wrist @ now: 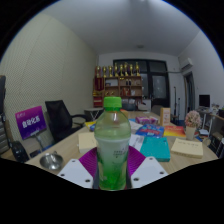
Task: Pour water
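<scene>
Bottle (113, 142): green cap, green label, clear body. Claw (112, 170) pads purple.

Gripper (113, 178) fingers close on a clear bottle (113, 150) w/ green cap, upright, purple pads pressing both sides. Beyond it, a table (70, 150): teal book (156, 148) and yellow pad (187, 147) toward right edge, metal bowl (50, 160) near left edge.

Tongs (112, 172) clamped, fingers (75, 172) level and forward.
</scene>
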A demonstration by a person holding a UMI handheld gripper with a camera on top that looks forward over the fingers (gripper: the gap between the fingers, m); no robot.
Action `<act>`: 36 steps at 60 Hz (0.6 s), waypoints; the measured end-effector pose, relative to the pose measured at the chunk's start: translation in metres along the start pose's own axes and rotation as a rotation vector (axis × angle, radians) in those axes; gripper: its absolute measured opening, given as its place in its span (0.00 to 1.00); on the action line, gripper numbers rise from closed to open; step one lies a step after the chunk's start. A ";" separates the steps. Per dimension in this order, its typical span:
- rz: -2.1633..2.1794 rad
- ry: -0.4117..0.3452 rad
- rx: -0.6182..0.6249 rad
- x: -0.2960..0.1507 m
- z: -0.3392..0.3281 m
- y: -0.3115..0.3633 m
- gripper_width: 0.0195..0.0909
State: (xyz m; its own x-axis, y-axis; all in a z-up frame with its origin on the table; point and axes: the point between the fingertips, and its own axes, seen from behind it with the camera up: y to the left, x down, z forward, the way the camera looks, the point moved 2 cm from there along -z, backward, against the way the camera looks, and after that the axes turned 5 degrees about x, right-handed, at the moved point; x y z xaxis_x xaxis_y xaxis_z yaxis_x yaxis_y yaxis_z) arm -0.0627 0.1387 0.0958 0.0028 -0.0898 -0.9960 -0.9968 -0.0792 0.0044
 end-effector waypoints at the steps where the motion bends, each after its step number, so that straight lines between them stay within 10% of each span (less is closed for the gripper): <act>1: -0.006 0.002 -0.002 0.003 0.001 0.000 0.26; 11: -0.009 -0.078 -0.014 0.000 -0.008 -0.002 0.26; 27: -0.010 -0.009 -0.035 -0.002 -0.027 -0.001 0.88; 36: -0.020 -0.014 -0.044 -0.017 -0.075 -0.006 0.91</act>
State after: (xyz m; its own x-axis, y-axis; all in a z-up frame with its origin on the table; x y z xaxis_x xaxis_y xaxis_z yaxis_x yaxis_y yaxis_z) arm -0.0512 0.0658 0.1190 0.0209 -0.0745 -0.9970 -0.9922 -0.1242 -0.0116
